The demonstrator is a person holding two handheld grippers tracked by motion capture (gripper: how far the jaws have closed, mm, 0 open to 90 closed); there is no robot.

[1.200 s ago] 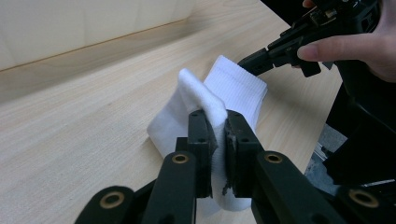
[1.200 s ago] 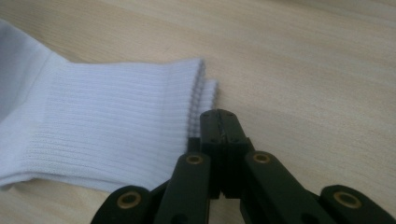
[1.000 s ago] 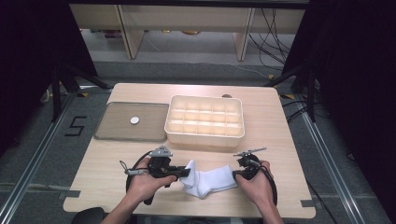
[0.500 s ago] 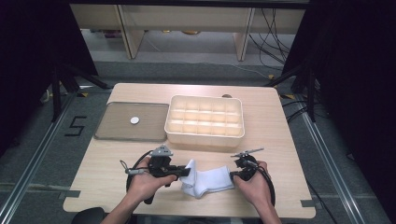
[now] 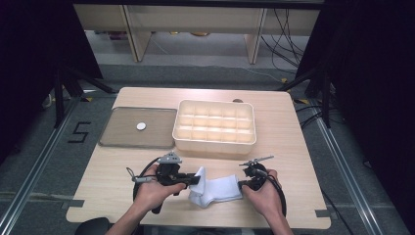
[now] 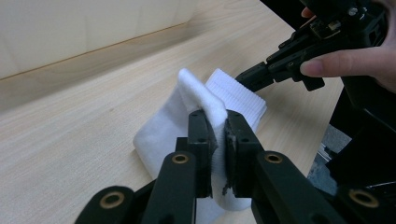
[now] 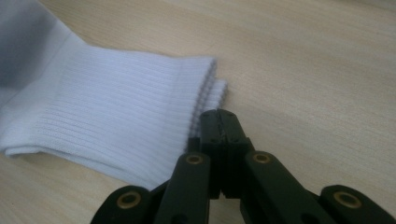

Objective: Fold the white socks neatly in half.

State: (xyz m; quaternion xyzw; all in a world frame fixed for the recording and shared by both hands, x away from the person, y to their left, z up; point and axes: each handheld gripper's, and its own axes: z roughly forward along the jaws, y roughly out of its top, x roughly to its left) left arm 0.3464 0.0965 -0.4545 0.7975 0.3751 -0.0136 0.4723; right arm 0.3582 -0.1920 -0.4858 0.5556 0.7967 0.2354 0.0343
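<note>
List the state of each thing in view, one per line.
Sock: white, folded over, toe end lifted, cuff flat on the table.
Left gripper: shut on the sock's raised fold.
Right gripper: shut, tips at the cuff edge; whether it pinches the cuff is unclear.
Box: open, compartments look empty.
Lid: flat on the table beside the box.

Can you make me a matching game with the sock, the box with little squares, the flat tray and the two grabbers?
Things:
1. white sock
2. cream box
3. grey tray
4. right gripper

Places or states:
A. jaws shut beside the ribbed cuff
B. carries a small white disc
C. pinched by the left gripper
D. split into many compartments

Pairs: 1-C, 2-D, 3-B, 4-A
</note>
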